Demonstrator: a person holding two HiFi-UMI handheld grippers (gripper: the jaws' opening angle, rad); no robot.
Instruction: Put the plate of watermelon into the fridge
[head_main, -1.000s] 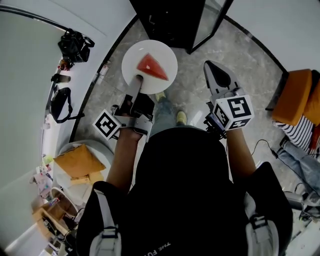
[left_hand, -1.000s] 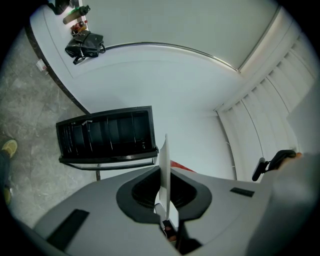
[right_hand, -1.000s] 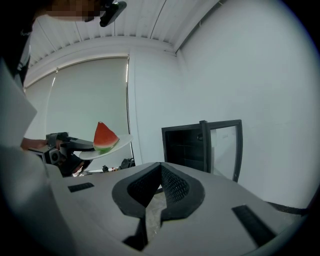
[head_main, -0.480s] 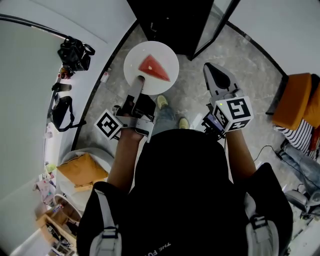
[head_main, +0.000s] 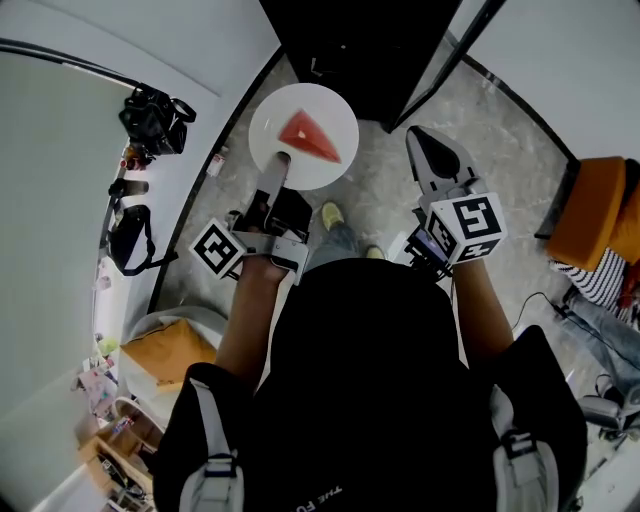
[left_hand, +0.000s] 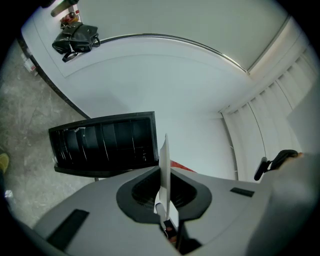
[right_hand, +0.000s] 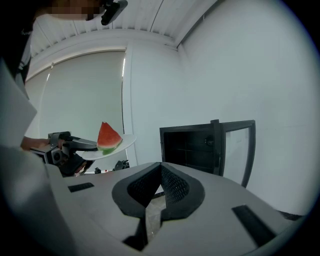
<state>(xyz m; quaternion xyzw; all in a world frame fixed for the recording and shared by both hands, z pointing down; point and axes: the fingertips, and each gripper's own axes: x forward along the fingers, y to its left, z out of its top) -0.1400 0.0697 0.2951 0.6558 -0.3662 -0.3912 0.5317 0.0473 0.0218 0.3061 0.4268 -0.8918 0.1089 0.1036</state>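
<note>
A white plate (head_main: 325, 165) carries one red watermelon wedge (head_main: 308, 137). My left gripper (head_main: 279, 162) is shut on the plate's near rim and holds it level in front of the black fridge (head_main: 340, 40). The fridge door (head_main: 440, 55) stands open. In the left gripper view the plate (left_hand: 164, 155) shows edge-on between the jaws of the left gripper (left_hand: 165, 172), with the fridge (left_hand: 102, 142) beyond. The right gripper (head_main: 432, 150) hovers to the plate's right, shut and empty. The right gripper view shows the right gripper (right_hand: 161, 167), the wedge (right_hand: 108, 136), the plate (right_hand: 125, 142) and the open fridge (right_hand: 192, 145).
Black bags (head_main: 155, 92) hang on the white wall at left. A round table with a tan paper bag (head_main: 165, 350) stands at lower left. An orange seat (head_main: 590, 195) and striped cloth (head_main: 600, 265) are at right. Grey stone floor (head_main: 385, 190) lies before the fridge.
Both grippers and the plate have come closer to the open fridge. The bags, table and seat have slid back in view. The grip on the plate is unchanged.
</note>
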